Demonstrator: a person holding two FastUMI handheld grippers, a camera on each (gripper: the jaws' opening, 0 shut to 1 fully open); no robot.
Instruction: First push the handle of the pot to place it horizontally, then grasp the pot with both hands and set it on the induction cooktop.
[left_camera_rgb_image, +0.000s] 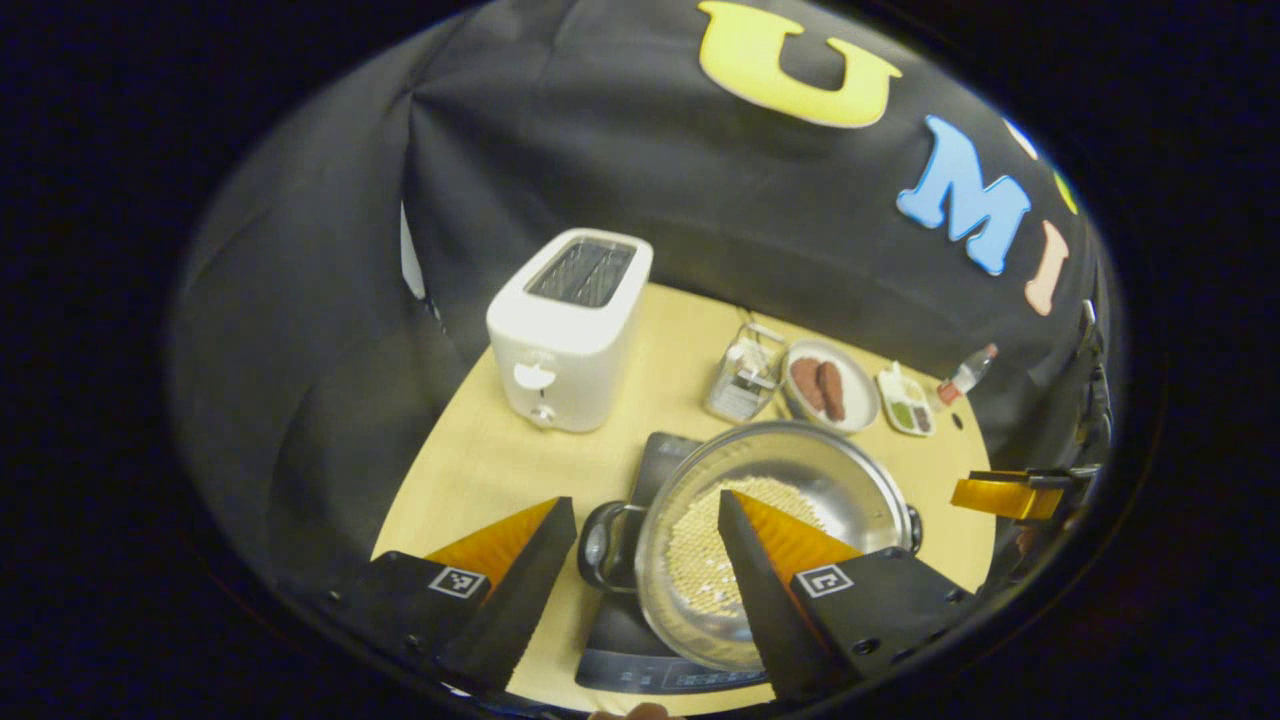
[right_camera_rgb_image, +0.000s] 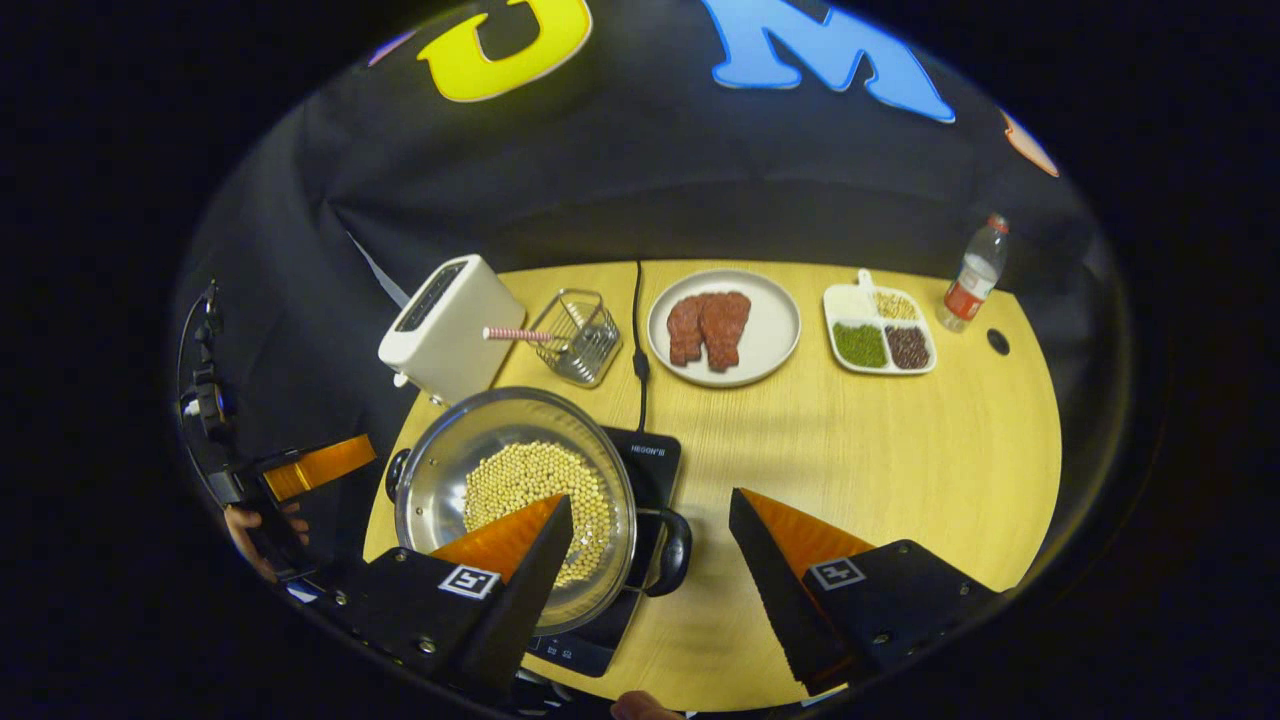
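I see pot (right_camera_rgb_image: 515, 500) with beans sitting on induction cooktop (right_camera_rgb_image: 650, 455), near front of tabletop (right_camera_rgb_image: 900, 450). My left gripper (left_camera_rgb_image: 645, 555) wide open, black pot handle (left_camera_rgb_image: 603, 545) between its fingers, not touching. My right gripper (right_camera_rgb_image: 650, 545) wide open too, other handle (right_camera_rgb_image: 672, 550) between its fingers. Toaster (right_camera_rgb_image: 445, 325) behind pot. Plate with meat (right_camera_rgb_image: 724, 327) farther back.

The pale wooden desk (right_camera_rgb_image: 850, 450) carries an induction cooktop (right_camera_rgb_image: 640, 465) near its front left edge; along the back edge stand a white toaster (right_camera_rgb_image: 440, 330), a wire basket (right_camera_rgb_image: 578, 338), a plate (right_camera_rgb_image: 770, 335), a divided dish (right_camera_rgb_image: 880, 335) and a bottle (right_camera_rgb_image: 975, 275).
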